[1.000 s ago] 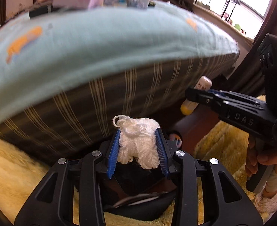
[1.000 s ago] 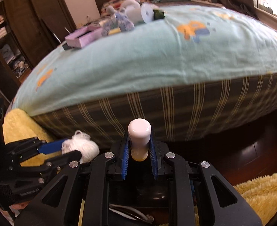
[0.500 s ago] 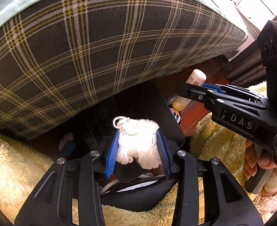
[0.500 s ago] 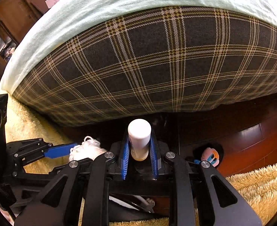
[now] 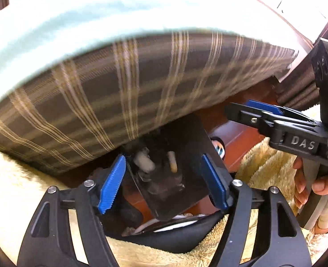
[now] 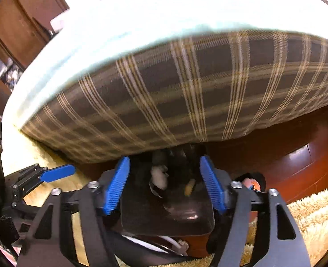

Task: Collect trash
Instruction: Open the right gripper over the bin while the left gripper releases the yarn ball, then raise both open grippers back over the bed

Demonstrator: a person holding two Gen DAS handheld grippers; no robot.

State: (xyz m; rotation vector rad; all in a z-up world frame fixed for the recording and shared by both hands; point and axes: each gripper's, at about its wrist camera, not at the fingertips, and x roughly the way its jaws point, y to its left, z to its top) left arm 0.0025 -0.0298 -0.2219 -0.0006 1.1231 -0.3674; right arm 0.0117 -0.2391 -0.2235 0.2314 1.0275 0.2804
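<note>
A dark bin point(image 5: 195, 191) stands on the floor beside the bed; it also shows in the right wrist view point(image 6: 168, 220). Inside it lie a white yarn wad point(image 5: 143, 160) point(image 6: 159, 175) and a small white and yellow bottle point(image 5: 172, 161) point(image 6: 189, 187). My left gripper point(image 5: 164, 180) is open and empty above the bin. My right gripper point(image 6: 165, 183) is open and empty above the bin too. Its fingers point(image 5: 261, 111) show at the right of the left wrist view. The left gripper's fingers point(image 6: 57, 173) show at the left of the right wrist view.
The bed with its plaid side point(image 5: 141, 93) and pale green cover point(image 5: 74, 22) rises just behind the bin. A yellow shaggy rug point(image 5: 257, 162) lies on the red wood floor point(image 6: 297, 155). A small toy with a dark head point(image 6: 250, 181) lies right of the bin.
Both grippers have opened. The yarn wad left my left gripper and the bottle left my right gripper; both now lie in the bin. Both views have tilted up a little.
</note>
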